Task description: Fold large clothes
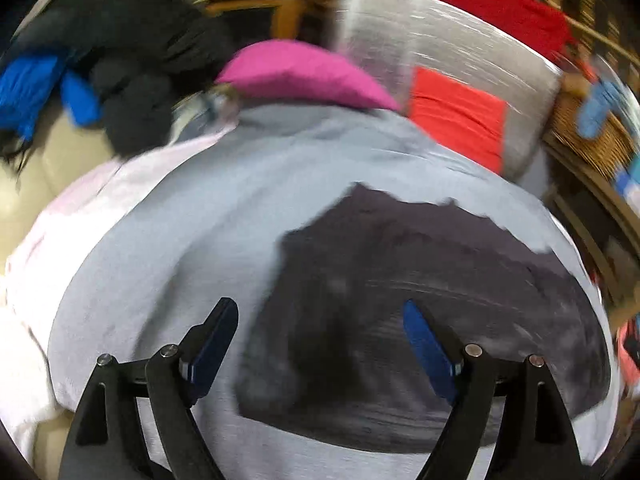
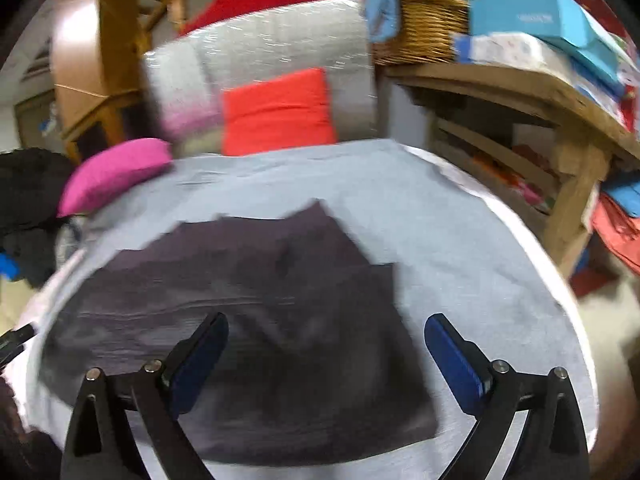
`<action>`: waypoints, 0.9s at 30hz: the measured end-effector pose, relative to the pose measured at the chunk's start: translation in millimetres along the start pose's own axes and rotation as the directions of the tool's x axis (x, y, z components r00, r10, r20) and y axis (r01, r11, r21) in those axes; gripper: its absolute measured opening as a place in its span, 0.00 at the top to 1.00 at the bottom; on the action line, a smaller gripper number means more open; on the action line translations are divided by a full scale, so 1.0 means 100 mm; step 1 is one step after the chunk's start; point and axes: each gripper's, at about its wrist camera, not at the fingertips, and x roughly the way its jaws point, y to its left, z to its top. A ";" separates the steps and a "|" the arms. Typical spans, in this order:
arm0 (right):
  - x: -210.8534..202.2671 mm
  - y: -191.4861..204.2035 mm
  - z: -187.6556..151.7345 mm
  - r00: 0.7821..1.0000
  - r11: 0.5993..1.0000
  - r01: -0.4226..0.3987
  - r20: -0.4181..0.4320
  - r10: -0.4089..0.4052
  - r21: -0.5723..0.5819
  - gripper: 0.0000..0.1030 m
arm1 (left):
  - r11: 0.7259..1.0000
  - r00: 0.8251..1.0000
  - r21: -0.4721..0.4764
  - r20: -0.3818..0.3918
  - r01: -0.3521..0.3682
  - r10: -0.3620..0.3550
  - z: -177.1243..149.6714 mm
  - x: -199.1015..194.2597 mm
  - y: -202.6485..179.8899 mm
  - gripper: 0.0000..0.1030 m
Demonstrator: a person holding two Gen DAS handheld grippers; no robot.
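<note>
Both tools spread wide, empty, above dark garment (image 2: 248, 320)

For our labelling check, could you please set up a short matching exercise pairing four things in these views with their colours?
Things:
1. garment lying under the claws
2. small pillow
3. square cushion
4. cloth spread under the garment

Colours:
A. orange-red
B. light grey
C. dark grey
D. magenta

Pairs: 1-C, 2-D, 3-A, 4-B
</note>
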 end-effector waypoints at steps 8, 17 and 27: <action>0.36 0.60 -0.44 0.999 0.982 0.027 -0.030 -0.033 -0.187 0.03 | 0.988 0.998 0.152 -0.059 0.007 0.002 -0.42 0.22 -0.54 0.17; 0.55 0.47 -0.55 0.988 0.976 0.079 -0.114 -0.104 -0.201 0.04 | 0.984 0.997 0.180 -0.077 -0.005 0.019 -0.58 0.27 -0.54 0.15; 0.79 0.87 0.23 0.990 0.967 -0.004 -0.135 -0.032 -0.254 0.02 | 0.983 0.997 0.186 -0.080 -0.003 0.018 -0.55 0.32 -0.53 0.14</action>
